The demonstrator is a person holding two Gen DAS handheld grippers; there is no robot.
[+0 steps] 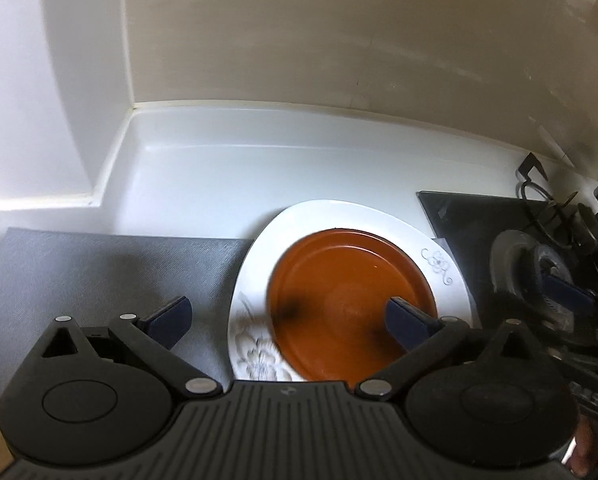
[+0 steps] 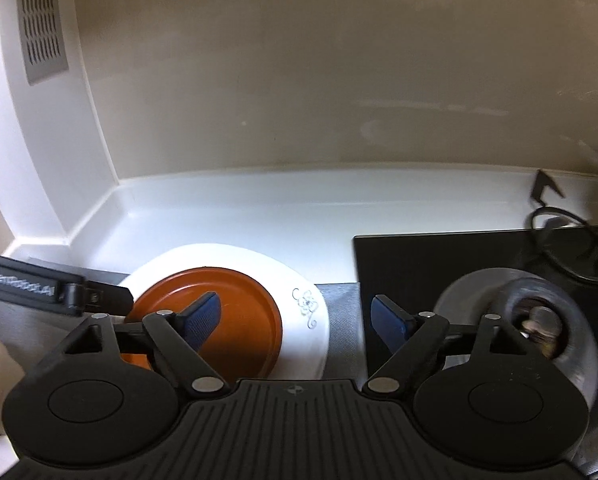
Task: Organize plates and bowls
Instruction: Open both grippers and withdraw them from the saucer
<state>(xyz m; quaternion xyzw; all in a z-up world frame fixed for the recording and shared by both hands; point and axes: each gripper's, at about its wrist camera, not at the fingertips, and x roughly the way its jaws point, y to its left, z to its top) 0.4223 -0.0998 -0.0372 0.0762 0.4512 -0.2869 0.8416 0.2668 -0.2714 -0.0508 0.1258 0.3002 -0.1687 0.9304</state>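
Left wrist: sits behind its gripper (image 1: 289, 326), looks forward and steeply down at the counter (image 1: 227, 176), close over the brown plate (image 1: 339, 300).
Right wrist: behind its gripper (image 2: 295, 322), looks forward and down less steeply, close, set further right toward the stove (image 2: 439, 256).
Facing: both toward the back wall (image 2: 319, 80).
Shared: brown plate on white plate (image 2: 259, 268), grey mat (image 1: 99, 264), stove edge, steel bowl (image 2: 539, 320), wall corner; each of the 2 views catches the other gripper.

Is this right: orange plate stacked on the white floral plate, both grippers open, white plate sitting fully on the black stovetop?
Not the last part. In the left wrist view the white floral plate lies partly on the grey mat, beside the black stovetop, not on it. The orange plate does sit on it, and both grippers are open.
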